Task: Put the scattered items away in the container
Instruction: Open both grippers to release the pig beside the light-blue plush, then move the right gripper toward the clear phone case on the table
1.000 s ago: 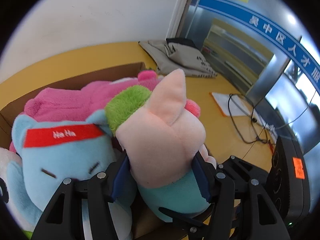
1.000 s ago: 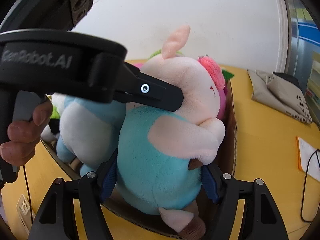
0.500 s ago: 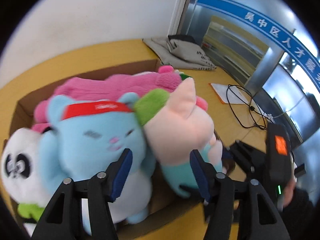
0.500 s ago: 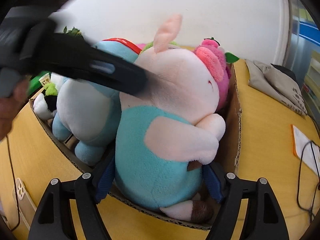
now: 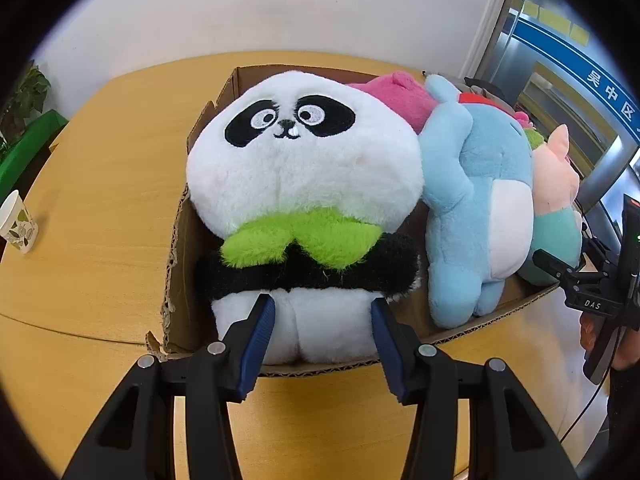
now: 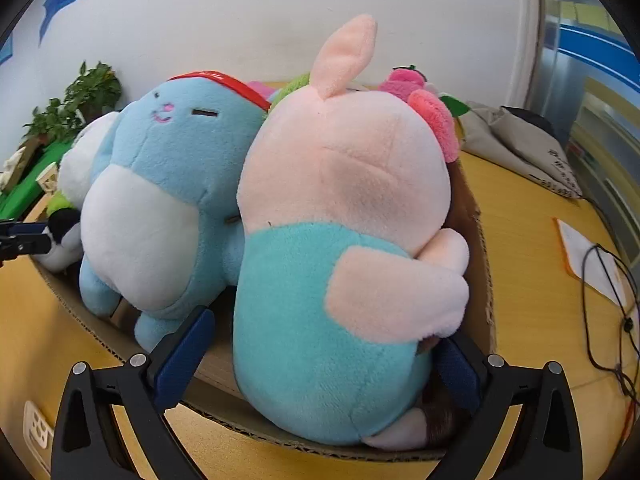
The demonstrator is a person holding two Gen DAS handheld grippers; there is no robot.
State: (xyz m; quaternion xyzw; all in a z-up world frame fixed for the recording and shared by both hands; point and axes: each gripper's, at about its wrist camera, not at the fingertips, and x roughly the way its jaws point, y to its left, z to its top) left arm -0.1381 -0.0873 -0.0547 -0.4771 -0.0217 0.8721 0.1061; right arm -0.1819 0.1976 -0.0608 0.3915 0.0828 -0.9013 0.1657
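Observation:
A cardboard box (image 5: 176, 280) on the yellow table holds several plush toys. In the left wrist view a white panda plush (image 5: 304, 184) sits at the box's left end, and my left gripper (image 5: 322, 320) is open with its blue pads either side of the panda's lower body. Beside it are a blue plush (image 5: 480, 200) and a pink one (image 5: 392, 92). In the right wrist view my right gripper (image 6: 324, 344) is open around the teal body of a pink pig plush (image 6: 340, 240) at the right end of the box (image 6: 480, 240). The blue plush (image 6: 160, 184) leans beside it.
A paper cup (image 5: 18, 224) stands on the table far left. A grey cloth bag (image 6: 524, 148), a paper sheet (image 6: 588, 256) and a black cable (image 6: 616, 320) lie on the table to the right. Green plants (image 6: 80, 100) stand at the back left.
My left gripper let go of the pig plush, opened, and swung left to the panda. My right gripper opened wider around the pig's body, which settled in the box.

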